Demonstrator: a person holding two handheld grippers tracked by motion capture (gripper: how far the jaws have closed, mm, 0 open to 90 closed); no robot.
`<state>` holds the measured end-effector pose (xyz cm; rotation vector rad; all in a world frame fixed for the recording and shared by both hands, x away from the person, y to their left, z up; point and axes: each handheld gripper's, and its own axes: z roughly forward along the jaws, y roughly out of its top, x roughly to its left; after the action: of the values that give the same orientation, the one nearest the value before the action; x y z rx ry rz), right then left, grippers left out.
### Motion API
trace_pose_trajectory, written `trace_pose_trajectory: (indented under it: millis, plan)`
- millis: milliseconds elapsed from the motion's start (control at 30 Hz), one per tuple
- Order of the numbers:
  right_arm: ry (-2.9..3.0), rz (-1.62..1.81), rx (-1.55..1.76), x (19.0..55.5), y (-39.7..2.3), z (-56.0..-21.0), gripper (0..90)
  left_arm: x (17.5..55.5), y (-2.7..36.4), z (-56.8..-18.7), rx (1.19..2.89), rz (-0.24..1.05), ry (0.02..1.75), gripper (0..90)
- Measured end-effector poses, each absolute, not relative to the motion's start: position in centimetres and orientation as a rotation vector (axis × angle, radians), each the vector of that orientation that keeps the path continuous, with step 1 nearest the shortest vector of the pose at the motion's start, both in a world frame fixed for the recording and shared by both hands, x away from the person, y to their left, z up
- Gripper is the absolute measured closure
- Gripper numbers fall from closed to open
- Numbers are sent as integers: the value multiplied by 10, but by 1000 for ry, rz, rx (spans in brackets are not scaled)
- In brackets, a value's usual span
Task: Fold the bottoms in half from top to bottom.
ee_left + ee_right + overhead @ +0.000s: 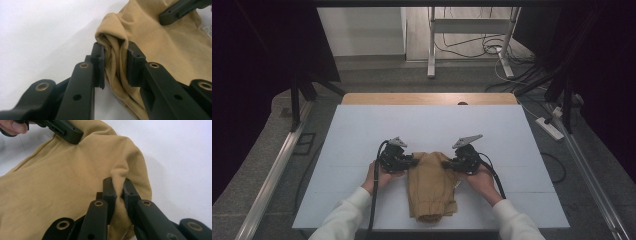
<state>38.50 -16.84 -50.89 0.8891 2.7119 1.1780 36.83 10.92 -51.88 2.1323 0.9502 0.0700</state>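
A tan folded garment (431,186) lies on the white table top (432,125), near the front edge. My left gripper (413,161) pinches a bunched fold at the garment's far left corner; in the left gripper view the cloth (155,50) is squeezed between the two pads (98,65). My right gripper (448,163) is shut on a small pleat at the far right corner, and the cloth (65,185) rises between its jaws in the right gripper view. Both hands hold the grippers from below, one on each side of the garment.
The white board rests on a wooden table whose far edge (429,98) shows behind it. A white frame stand (472,30) and cables (492,50) sit on the floor beyond. A power strip (550,128) lies to the right. Metal rails (272,175) flank the table.
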Motion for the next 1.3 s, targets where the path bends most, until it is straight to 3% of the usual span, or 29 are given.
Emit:
trace_pose_trajectory:
  millis: [1167,1233,1300]
  plan:
    - [2579,1263,923,477,-157,-503,834,459,121,-508,2082,154,1000,711]
    - [2574,1266,925,480,-156,-503,834,462,122,-509,2083,157,1006,703]
    - [2576,1257,929,482,-155,-503,810,463,120,-510,2093,181,1021,637]
